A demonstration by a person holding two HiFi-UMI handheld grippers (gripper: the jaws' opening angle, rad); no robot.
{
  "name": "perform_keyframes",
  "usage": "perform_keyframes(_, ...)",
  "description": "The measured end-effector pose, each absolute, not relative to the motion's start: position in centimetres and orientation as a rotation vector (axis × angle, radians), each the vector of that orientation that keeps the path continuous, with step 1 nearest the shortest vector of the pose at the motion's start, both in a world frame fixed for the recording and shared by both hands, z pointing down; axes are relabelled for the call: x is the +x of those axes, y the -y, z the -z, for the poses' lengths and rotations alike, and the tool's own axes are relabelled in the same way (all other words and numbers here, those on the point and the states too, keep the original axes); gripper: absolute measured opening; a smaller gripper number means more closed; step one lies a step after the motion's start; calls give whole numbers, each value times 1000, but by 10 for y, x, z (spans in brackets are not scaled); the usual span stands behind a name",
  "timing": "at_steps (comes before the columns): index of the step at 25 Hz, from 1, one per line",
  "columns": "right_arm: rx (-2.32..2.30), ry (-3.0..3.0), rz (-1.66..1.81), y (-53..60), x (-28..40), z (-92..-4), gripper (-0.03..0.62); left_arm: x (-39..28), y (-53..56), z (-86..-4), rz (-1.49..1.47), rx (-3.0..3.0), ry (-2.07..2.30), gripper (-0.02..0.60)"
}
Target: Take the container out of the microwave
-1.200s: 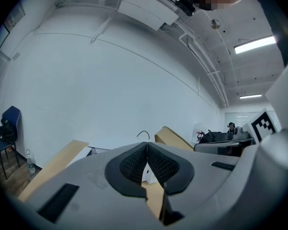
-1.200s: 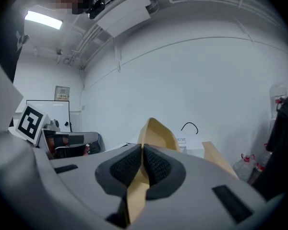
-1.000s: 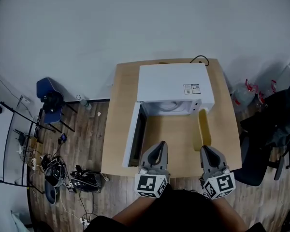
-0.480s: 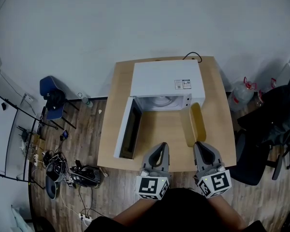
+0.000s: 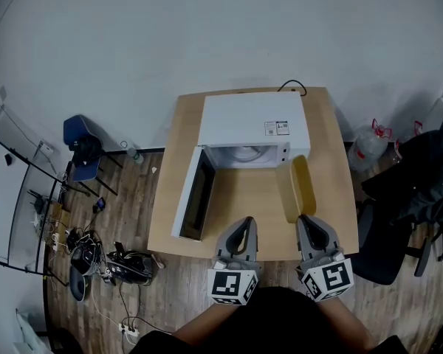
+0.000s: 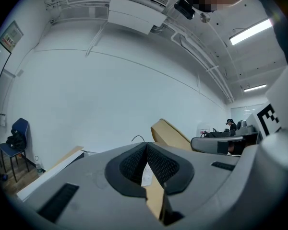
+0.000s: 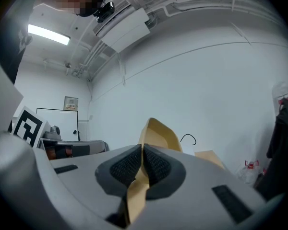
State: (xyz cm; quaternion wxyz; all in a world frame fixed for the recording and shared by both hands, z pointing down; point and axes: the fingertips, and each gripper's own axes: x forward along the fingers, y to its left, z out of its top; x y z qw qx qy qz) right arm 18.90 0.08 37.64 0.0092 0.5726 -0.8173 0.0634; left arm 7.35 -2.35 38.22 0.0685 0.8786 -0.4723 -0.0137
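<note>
A white microwave [image 5: 252, 127] stands on the wooden table [image 5: 251, 212], its door [image 5: 192, 198] swung open to the left and its cavity [image 5: 245, 155] showing a pale turntable. My right gripper [image 5: 304, 221] is shut on the near rim of a tan container [image 5: 295, 186]. The container stands on edge outside the microwave, before its right front corner. In the right gripper view the container [image 7: 158, 133] rises above the pinched jaws of the right gripper [image 7: 142, 159]. My left gripper [image 5: 242, 223] hovers over the table's front, shut, with nothing in it. The left gripper view shows those jaws [image 6: 147, 159] pressed together and the container [image 6: 170, 132] to their right.
A black power cord [image 5: 292, 85] curls behind the microwave. On the floor are a blue chair [image 5: 80, 150] and tangled cables [image 5: 96, 260] to the left. A black chair with dark bags [image 5: 421, 190] and a plastic bag [image 5: 373, 142] are to the right.
Both grippers have drawn back a little toward the table's front edge, the right one carrying the container. Over the last half second hardly anything has shifted.
</note>
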Motion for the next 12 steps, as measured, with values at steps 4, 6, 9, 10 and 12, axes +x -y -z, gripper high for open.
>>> perform_keyframes(4, 1755, 2550, -196, 1, 185, -381, 72, 69, 25, -382, 45, 2640, 1435, 9)
perform_keyframes(6, 1744, 2551, -192, 4, 182, -381, 72, 66, 27, -381, 47, 2639, 1440, 9)
perform_keyframes(9, 1734, 2560, -190, 10, 176, -380, 72, 60, 33, -381, 50, 2636, 1447, 9)
perform_keyframes(10, 1732, 2562, -191, 13, 174, -381, 72, 58, 36, -380, 52, 2635, 1448, 9)
perform_keyframes(12, 1725, 2563, -192, 18, 169, -382, 72, 55, 42, -380, 54, 2634, 1448, 9)
